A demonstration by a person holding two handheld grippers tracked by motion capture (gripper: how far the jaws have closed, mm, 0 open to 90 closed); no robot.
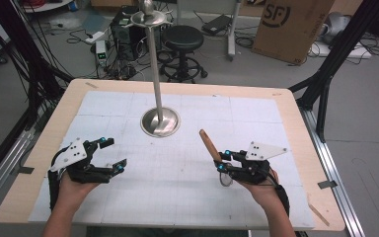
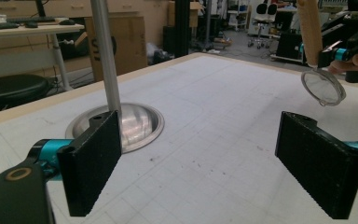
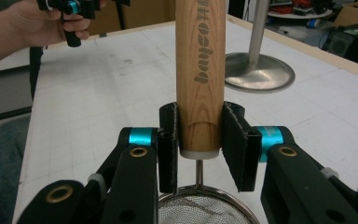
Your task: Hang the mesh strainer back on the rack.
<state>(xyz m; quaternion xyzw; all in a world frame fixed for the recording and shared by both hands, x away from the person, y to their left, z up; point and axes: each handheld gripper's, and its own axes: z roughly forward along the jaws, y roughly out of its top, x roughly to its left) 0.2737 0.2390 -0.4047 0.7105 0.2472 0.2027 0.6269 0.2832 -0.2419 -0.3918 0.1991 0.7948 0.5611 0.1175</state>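
My right gripper [image 1: 222,161] is shut on the wooden handle [image 3: 200,70] of a small mesh strainer [image 3: 205,207]. The handle [image 1: 209,143] points up and away from me, and the round mesh head [image 1: 225,178] hangs under the jaws just above the table. From the left gripper view the strainer [image 2: 323,87] hangs at the upper right with its handle [image 2: 310,30] above it. My left gripper [image 1: 112,155] stands open over the left of the mat, nothing between its jaws. A steel stand with a round base [image 1: 160,122] and a tall pole [image 1: 155,64] rises at the table's middle back.
A white gridded mat [image 1: 187,148] covers the wooden table [image 1: 296,118]. Behind the table are a black stool [image 1: 182,42], a cardboard box [image 1: 291,27], cables and black frame legs [image 1: 328,74]. The stand's base [image 2: 135,123] lies just ahead of my left gripper.
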